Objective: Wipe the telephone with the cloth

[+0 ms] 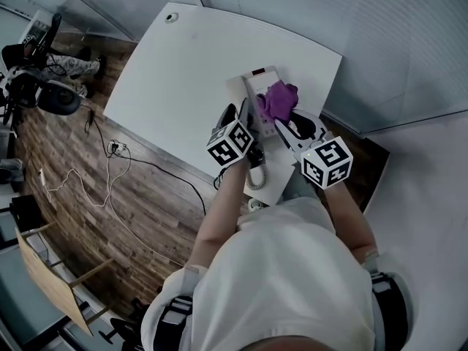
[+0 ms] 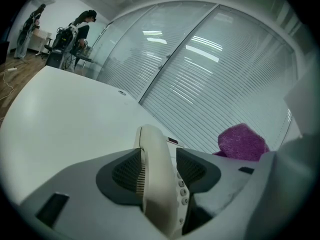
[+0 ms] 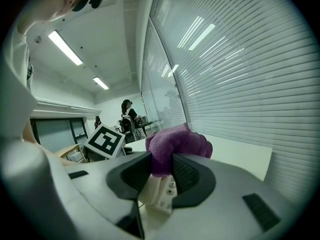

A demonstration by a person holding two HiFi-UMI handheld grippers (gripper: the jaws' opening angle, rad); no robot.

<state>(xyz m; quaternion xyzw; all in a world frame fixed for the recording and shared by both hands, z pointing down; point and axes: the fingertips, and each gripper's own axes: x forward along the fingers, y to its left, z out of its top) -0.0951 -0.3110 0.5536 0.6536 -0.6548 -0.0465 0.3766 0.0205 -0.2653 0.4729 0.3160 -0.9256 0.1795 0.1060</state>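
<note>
- No brand or label can be read. The telephone (image 1: 257,85) has a small dark red strip near its top edge, too small to read.
- The marker cubes (image 1: 231,143) carry only black-and-white square patterns, no words.
- The keys (image 3: 167,194) under the right jaws bear small marks, too blurred to read with certainty.
- In the head view, the cloth (image 1: 278,99) and both tools cover much of the telephone, which sits right of centre at the near edge of the desk (image 1: 183,57).
- The cord (image 1: 256,178) shows only as a pale coil between the two arms, and its ends are hidden.
- Left gripper (image 2: 159,171): its jaws are clamped on the handset (image 2: 155,154), with a ribbed dark pad on each side. Whether the handset is lifted off its cradle cannot be told.
- Right gripper (image 3: 161,173): its jaws are closed on the cloth, which bulges above the pads in a bunch. The cloth is over the telephone's keypad, but contact is not clear.
- The handset is smooth cream plastic, long and rounded.
- The cloth is purple, fuzzy and crumpled.
- The desk is plain white with a curved far edge.
- Slatted blinds (image 2: 200,74) stand behind glass at the upper right of the left gripper view.
- The floor (image 1: 95,189) is wood plank at the left of the head view.
</note>
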